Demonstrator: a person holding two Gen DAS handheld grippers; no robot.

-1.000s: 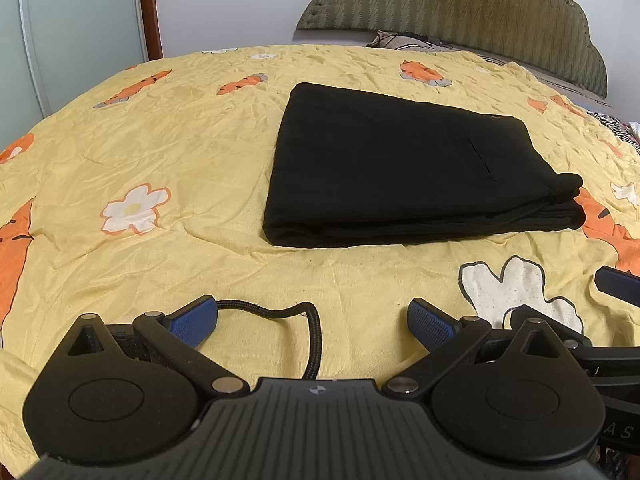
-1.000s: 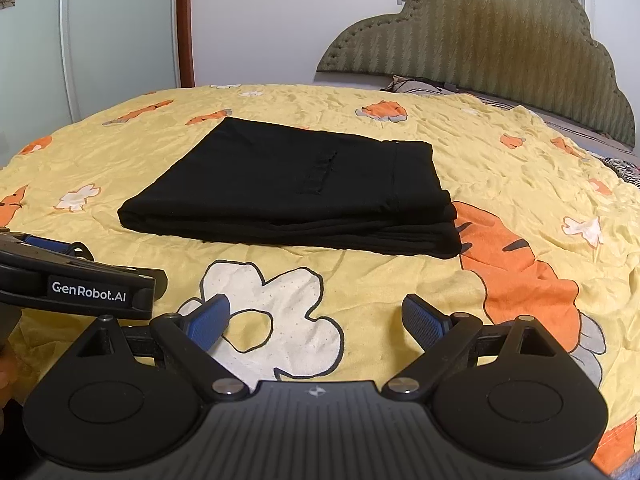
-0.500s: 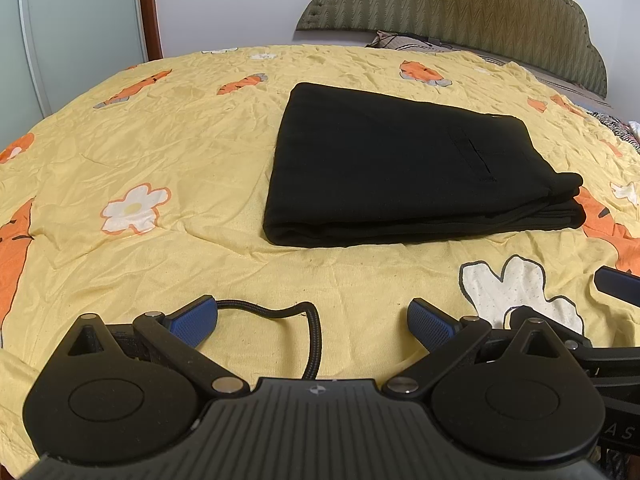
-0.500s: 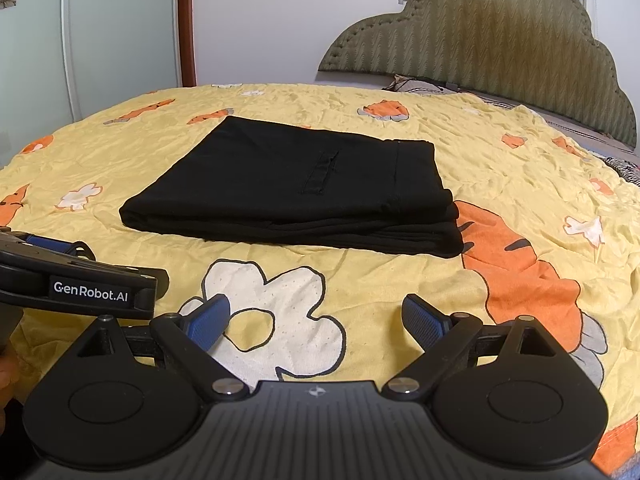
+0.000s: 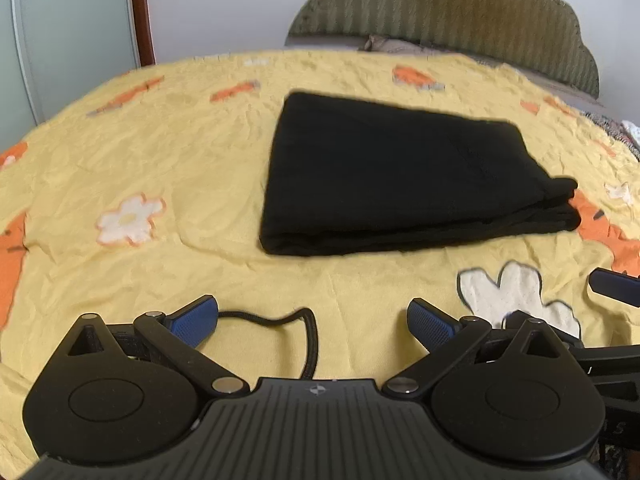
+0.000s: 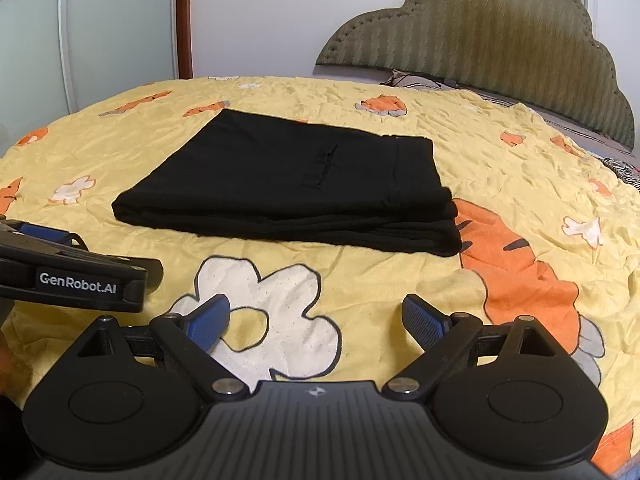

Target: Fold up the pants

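- Black pants lie folded into a compact, layered rectangle on a yellow bedspread printed with carrots and white flowers, ahead of both grippers and touching neither.
- The right gripper sits low over the bedspread, its blue-padded fingers spread wide with nothing between them; the pants rest beyond its fingertips, slightly to its left, with a strip of bare sheet between.
- The left gripper is likewise spread and empty, the pants ahead and a little to its right; a black cable loops on the sheet between its fingers.
- Seen from the right wrist, the left tool's side, marked "GenRobot.AI", sits just to the left of the right gripper; the two are held close together, near the bed's front edge.
- The stacked edges of the pants face the grippers, one corner overlapping an orange carrot print; the bundle looks squared and flat, which suggests the folding is done or nearly so.
- Both tools appear held back and unloaded because no fold seems left to make; any further move would likely be only a smoothing touch.
- A green padded headboard stands far behind the pants.
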